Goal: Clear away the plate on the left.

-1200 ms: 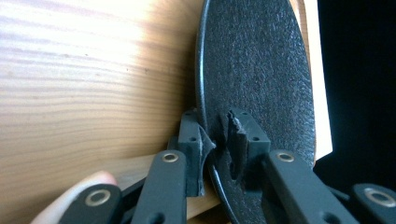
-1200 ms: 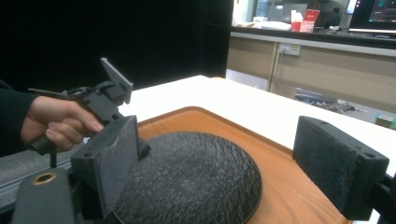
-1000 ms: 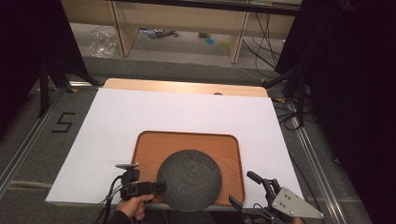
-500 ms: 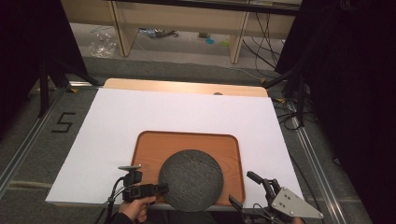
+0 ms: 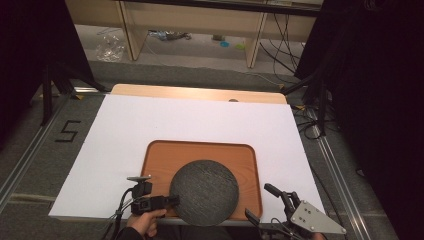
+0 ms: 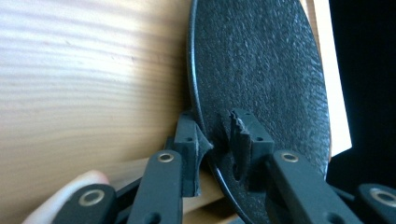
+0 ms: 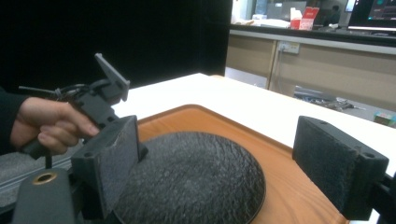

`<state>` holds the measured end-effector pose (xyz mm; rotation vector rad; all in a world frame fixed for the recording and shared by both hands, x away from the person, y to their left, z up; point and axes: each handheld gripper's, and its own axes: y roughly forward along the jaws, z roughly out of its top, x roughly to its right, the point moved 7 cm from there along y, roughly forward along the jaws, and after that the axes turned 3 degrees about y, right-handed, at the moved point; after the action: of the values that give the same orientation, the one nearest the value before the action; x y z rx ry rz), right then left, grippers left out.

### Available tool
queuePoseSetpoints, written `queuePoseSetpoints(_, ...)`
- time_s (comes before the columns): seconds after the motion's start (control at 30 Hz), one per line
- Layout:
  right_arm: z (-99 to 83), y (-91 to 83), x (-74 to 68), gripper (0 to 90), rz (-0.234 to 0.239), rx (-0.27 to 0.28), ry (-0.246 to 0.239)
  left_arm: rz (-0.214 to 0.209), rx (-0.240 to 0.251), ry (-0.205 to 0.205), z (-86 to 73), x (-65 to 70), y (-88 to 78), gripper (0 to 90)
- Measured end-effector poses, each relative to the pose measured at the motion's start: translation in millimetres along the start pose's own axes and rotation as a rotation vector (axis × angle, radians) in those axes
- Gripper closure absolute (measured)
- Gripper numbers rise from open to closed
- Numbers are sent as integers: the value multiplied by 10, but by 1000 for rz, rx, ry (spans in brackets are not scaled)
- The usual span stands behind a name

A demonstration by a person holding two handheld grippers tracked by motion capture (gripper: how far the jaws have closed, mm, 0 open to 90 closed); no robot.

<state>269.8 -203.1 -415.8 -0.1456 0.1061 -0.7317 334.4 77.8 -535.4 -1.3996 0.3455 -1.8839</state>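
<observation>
My left hand-held gripper [image 5: 169, 201] pinches the rim of the round, rough black slate plate [image 5: 204, 191] on the rounded wooden tray [image 5: 165, 157] near the bench's front edge. My right hand-held gripper [image 5: 264, 202] waits wide open, empty. Next, probably lifting it level. The floor mark reads "5" [image 5: 69, 131].

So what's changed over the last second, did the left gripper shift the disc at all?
Slightly. The left gripper, shut on the disc at its left rim, has drawn back a little toward the person, and the disc has slid with it, its near edge overhanging the tray. The grip itself was already on. The right gripper stays open, apart from the disc, and the tray has not moved.
</observation>
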Motion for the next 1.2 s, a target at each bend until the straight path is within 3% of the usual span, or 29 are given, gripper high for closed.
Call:
queuePoseSetpoints(0.07,6,-9,5,159,-7,-7,-9,0,1,-5,8,-4,-2,727)
queuePoseSetpoints(0.1,23,4,18,159,-6,18,-25,3,4,-1,5,-1,-6,728)
queuePoseSetpoints(0.13,0,-11,6,159,-10,-11,-6,7,6,5,3,1,-7,726)
queuePoseSetpoints(0.23,9,-9,11,159,-7,-2,-14,30,10,22,5,-1,-24,718)
queuePoseSetpoints(0.43,11,-13,14,158,-6,-5,-11,69,6,54,18,-28,-64,630)
queuePoseSetpoints(0.63,16,-9,23,158,-12,4,-15,57,8,60,53,-18,-110,536)
queuePoseSetpoints(0.7,-4,-17,22,158,-16,-11,-8,51,0,88,71,6,-127,508)
queuePoseSetpoints(0.8,23,-7,37,159,-25,15,-22,80,23,150,115,54,-180,460)
queuePoseSetpoints(0.9,-3,-22,22,159,-13,-16,-7,64,43,157,163,87,-214,416)
queuePoseSetpoints(0.93,20,-9,39,159,-26,14,-22,64,44,165,171,87,-223,405)
queuePoseSetpoints(1.1,10,-18,40,158,-22,-2,-26,44,73,200,238,132,-298,372)
queuePoseSetpoints(1.13,21,-9,39,158,-26,14,-22,40,75,219,249,132,-316,368)
queuePoseSetpoints(1.2,13,-12,39,158,-23,6,-25,21,90,211,267,148,-335,360)
